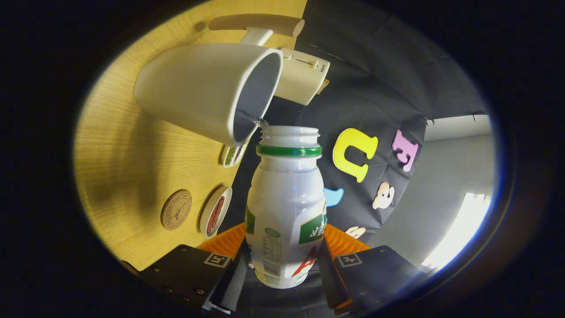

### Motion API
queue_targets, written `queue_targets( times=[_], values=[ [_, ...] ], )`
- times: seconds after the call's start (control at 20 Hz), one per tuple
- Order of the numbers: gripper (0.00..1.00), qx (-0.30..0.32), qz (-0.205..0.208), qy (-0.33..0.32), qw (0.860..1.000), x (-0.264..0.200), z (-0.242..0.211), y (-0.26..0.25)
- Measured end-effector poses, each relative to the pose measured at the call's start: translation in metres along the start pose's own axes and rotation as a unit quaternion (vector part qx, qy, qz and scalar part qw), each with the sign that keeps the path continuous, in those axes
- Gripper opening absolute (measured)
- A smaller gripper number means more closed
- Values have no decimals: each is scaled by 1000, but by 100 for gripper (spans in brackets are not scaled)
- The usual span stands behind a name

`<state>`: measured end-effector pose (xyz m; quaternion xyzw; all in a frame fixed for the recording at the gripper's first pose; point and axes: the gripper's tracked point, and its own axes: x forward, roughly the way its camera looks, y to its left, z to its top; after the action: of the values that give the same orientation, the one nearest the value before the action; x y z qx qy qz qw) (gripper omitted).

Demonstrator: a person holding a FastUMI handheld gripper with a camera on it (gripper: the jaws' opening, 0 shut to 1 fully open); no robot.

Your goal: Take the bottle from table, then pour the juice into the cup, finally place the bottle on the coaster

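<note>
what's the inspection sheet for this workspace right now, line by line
surface: wooden table, seen tilted because the claw is rolled.
job's things: bottle, cap off, mouth at the rim of the white cup; round coaster bare.
clutter: two small dishes with dark fillings; a white appliance behind the cup.
grippers: claw shut on the bottle, both fingers against its sides.
cables: nothing seen.
surroundings: black cloth wall, grey wall beyond.

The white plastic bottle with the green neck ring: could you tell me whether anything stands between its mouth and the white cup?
Nothing visible does. The white plastic bottle, held between the gripper fingers, has its open mouth right at the white cup rim.
</note>
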<state>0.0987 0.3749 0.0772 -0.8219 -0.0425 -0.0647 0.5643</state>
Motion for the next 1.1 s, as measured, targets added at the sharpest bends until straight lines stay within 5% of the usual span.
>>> queue_targets(
  times=[1.1],
  values=[
    [72, -41, -4, -3, 999, 0, 10, -2]
  ],
)
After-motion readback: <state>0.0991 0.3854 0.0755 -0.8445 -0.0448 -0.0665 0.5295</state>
